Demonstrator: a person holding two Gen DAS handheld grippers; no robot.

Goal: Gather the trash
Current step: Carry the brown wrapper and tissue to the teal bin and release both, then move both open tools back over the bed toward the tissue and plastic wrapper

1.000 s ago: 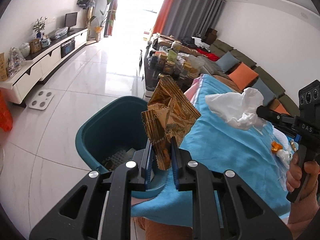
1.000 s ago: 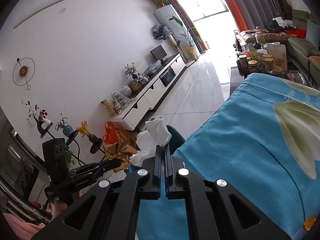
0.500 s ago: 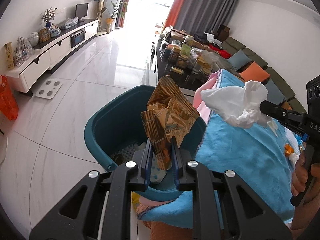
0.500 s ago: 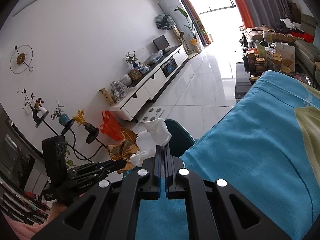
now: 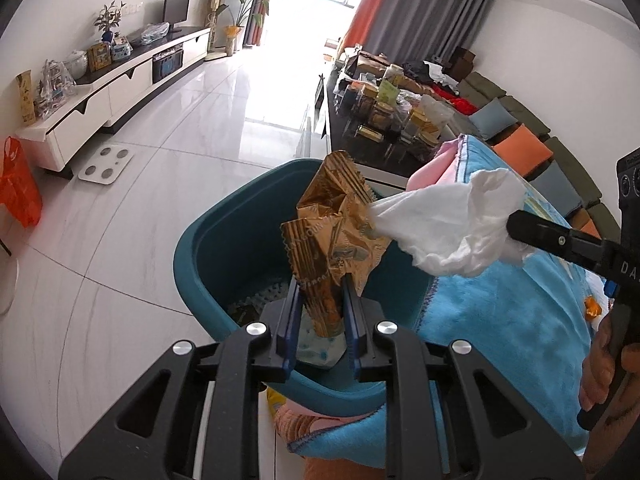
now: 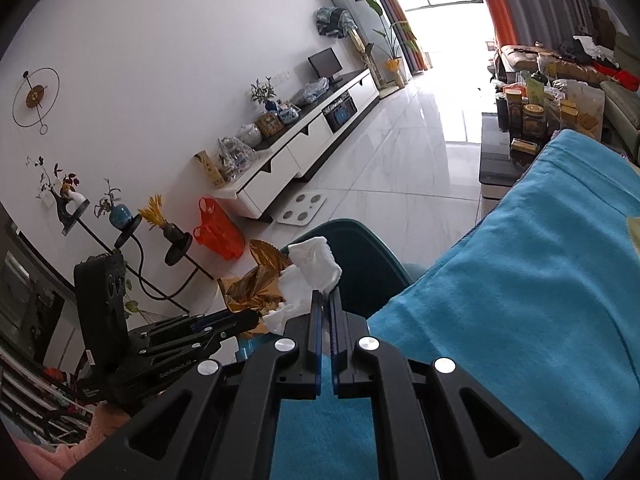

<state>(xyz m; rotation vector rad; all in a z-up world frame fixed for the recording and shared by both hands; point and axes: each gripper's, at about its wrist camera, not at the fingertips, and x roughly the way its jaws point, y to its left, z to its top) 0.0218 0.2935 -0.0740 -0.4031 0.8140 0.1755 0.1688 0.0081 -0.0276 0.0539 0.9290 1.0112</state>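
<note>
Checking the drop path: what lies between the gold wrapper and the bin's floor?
Only air, in the left wrist view: the gold wrapper hangs over the open teal bin.

A long, low white television cabinet (image 5: pixel 108 92) ran along the white wall, holding a small black monitor (image 5: pixel 177 3) and potted plants. A white bathroom scale (image 5: pixel 106 163) lay on the glossy white tiled floor (image 5: pixel 192 128) just beside it. An orange plastic bag (image 6: pixel 218 234) sat near the cabinet's end. Grey and orange curtains (image 5: pixel 420 16) framed a bright window.
</note>
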